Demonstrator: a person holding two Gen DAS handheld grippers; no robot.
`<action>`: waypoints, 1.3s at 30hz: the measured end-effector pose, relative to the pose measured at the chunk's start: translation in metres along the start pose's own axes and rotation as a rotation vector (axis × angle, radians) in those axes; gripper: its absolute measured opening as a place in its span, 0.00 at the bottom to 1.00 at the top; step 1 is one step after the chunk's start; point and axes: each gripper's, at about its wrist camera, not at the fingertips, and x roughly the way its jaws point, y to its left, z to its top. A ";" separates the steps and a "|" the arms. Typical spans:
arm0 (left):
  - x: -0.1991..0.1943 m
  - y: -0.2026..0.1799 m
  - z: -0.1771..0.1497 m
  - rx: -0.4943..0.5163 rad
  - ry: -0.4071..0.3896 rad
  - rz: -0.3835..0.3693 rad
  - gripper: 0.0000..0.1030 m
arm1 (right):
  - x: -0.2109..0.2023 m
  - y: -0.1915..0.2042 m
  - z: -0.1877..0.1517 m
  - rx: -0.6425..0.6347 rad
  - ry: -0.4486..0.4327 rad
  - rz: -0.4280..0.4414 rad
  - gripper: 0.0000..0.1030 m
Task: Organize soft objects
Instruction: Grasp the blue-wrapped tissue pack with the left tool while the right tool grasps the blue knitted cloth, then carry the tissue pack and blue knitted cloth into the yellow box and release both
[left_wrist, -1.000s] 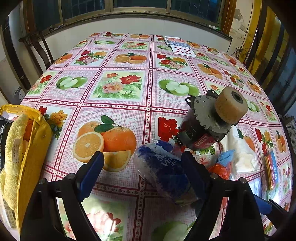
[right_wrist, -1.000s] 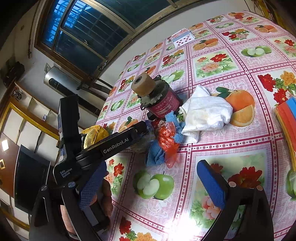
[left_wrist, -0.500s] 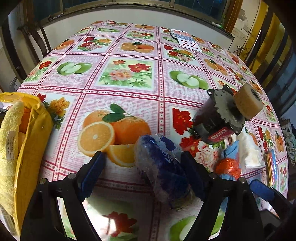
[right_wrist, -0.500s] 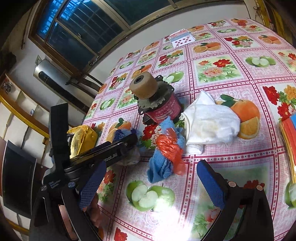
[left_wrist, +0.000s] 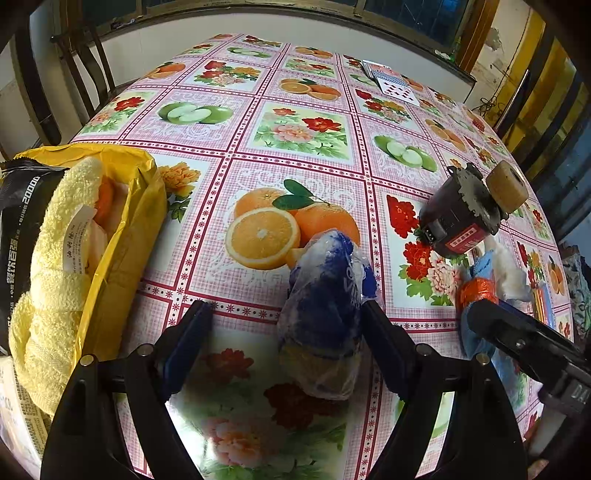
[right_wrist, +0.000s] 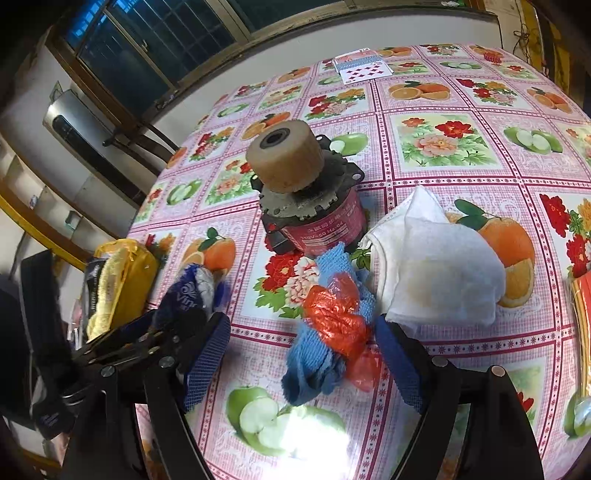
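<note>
A blue and white plastic-wrapped soft pack (left_wrist: 325, 314) lies on the fruit-print tablecloth between the fingers of my left gripper (left_wrist: 284, 314). The gripper is open, and the pack rests against the right finger (left_wrist: 380, 332). In the right wrist view, a blue cloth (right_wrist: 314, 362) with a crumpled orange plastic bag (right_wrist: 336, 317) on it lies between the open fingers of my right gripper (right_wrist: 301, 328). A white cloth (right_wrist: 439, 273) sits just right of them. The pack (right_wrist: 188, 291) and left gripper (right_wrist: 147, 339) also show at the left there.
A yellow bag (left_wrist: 122, 229) at the table's left edge holds a yellow towel (left_wrist: 55, 258); a black packet (left_wrist: 18, 221) stands beside it. A red motor with a tan roller (right_wrist: 306, 199) stands behind the cloths. Playing cards (right_wrist: 362, 66) lie far back.
Both grippers have moved forward. The left now has the pack deeper between its fingers and sits nearer the yellow bag. The right has closed in until its fingers straddle the blue cloth.
</note>
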 end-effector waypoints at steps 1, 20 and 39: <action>0.000 0.001 0.000 -0.006 0.000 -0.004 0.81 | 0.002 0.001 0.001 -0.006 0.002 -0.011 0.80; 0.000 -0.015 0.000 0.065 -0.029 0.020 0.58 | 0.007 0.014 -0.013 -0.208 -0.064 -0.167 0.40; -0.027 -0.001 -0.019 0.034 -0.059 -0.068 0.33 | -0.023 0.026 -0.023 -0.191 -0.076 -0.026 0.39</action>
